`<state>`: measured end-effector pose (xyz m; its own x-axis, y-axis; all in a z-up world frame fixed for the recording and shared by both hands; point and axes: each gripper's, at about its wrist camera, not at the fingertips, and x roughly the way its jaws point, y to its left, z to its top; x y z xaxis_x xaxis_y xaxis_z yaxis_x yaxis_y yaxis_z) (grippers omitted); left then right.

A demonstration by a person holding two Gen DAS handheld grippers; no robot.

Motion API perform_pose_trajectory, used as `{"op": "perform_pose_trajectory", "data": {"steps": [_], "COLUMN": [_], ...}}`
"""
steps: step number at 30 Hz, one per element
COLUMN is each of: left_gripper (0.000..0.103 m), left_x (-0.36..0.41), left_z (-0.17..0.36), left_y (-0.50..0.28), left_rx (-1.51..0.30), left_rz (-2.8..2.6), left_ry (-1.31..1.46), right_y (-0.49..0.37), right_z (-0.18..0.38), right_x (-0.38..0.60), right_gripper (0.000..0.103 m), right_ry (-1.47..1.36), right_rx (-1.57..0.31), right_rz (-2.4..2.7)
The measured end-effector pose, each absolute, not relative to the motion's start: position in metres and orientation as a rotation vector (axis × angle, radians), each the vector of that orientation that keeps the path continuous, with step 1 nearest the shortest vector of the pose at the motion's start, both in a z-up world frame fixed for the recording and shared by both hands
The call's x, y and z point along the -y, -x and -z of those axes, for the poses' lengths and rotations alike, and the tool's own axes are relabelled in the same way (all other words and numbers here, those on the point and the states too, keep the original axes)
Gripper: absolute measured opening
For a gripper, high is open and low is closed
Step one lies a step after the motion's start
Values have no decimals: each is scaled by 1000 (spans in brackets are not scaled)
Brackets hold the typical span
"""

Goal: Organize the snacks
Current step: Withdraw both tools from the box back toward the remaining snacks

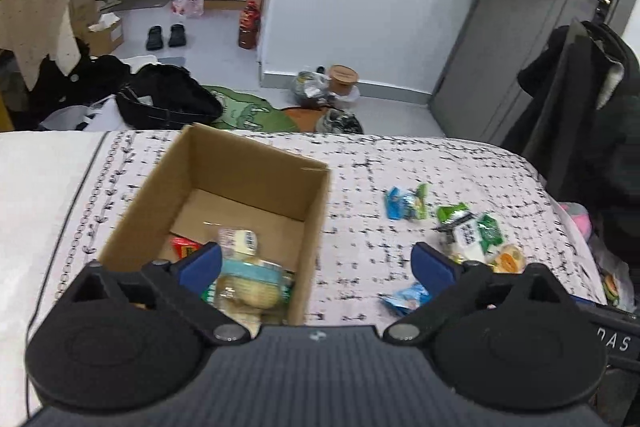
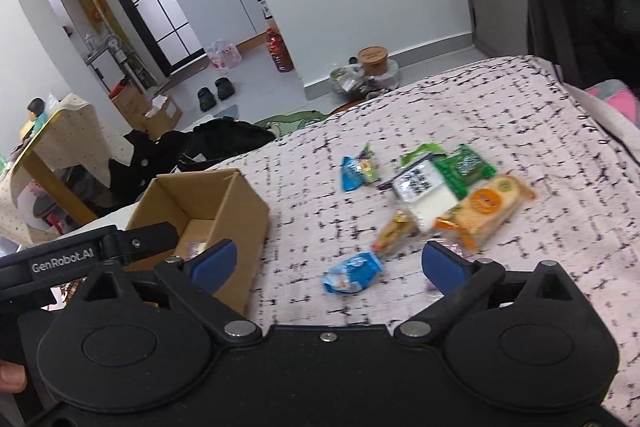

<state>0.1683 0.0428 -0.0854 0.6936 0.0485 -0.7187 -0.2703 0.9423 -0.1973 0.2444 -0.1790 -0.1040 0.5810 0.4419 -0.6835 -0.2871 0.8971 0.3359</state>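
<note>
While your two grippers hang over the bed, the cardboard box point(image 1: 224, 195) sits open on the patterned bedspread point(image 1: 360, 247), with a few wrapped snacks point(image 1: 244, 271) already lying in its near end. Your loose snacks lie to the right of the box, well apart from it: a blue packet point(image 2: 354, 271) nearest you, a blue-and-green packet point(image 2: 356, 171) farther back, and a cluster of a white-labelled pack point(image 2: 422, 193), a green packet point(image 2: 466, 165) and an orange-marked bread pack point(image 2: 486, 215) touching one another. Just beside that cluster lies a small yellowish wrapper point(image 2: 394, 231).

Beyond the bed you have black bags point(image 1: 168, 99), a pair of slippers point(image 1: 166, 35), a red bottle point(image 1: 249, 25) and a lidded tub point(image 1: 343, 79) on the floor, with dark coats point(image 1: 580, 99) hanging at the right.

The snacks are motion-blurred, so their print is unreadable. The box's near wall is hidden behind your left gripper point(image 1: 318, 265), and what lies in the box is hard to make out from the right wrist view.

Your left gripper points over the box's right wall, fingers spread wide, grasping nothing. Your right gripper point(image 2: 330, 263) points at the nearest blue packet, fingers likewise spread and empty; the left tool's black arm point(image 2: 132, 241) crosses over the box at its left.
</note>
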Motion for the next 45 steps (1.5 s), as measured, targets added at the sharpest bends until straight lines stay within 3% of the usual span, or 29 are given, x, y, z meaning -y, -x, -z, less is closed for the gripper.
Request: {"op": "perform_pose_trajectory", "data": {"steps": [35, 40, 45], "left_gripper": [101, 99, 94], "left_x": [41, 47, 54], "left_z": [112, 121, 136], "left_y": [-192, -200, -211], "left_rx": [-844, -831, -842], "left_rz": [-97, -81, -79], "left_ry": [259, 265, 251], "right_y": [-248, -253, -260], "right_z": [132, 144, 155], "right_x": [280, 281, 282], "right_gripper": [102, 90, 87], "right_ry": [-221, -213, -221], "right_rx": [-893, -919, -938], "right_rz": [-301, -304, -301]}}
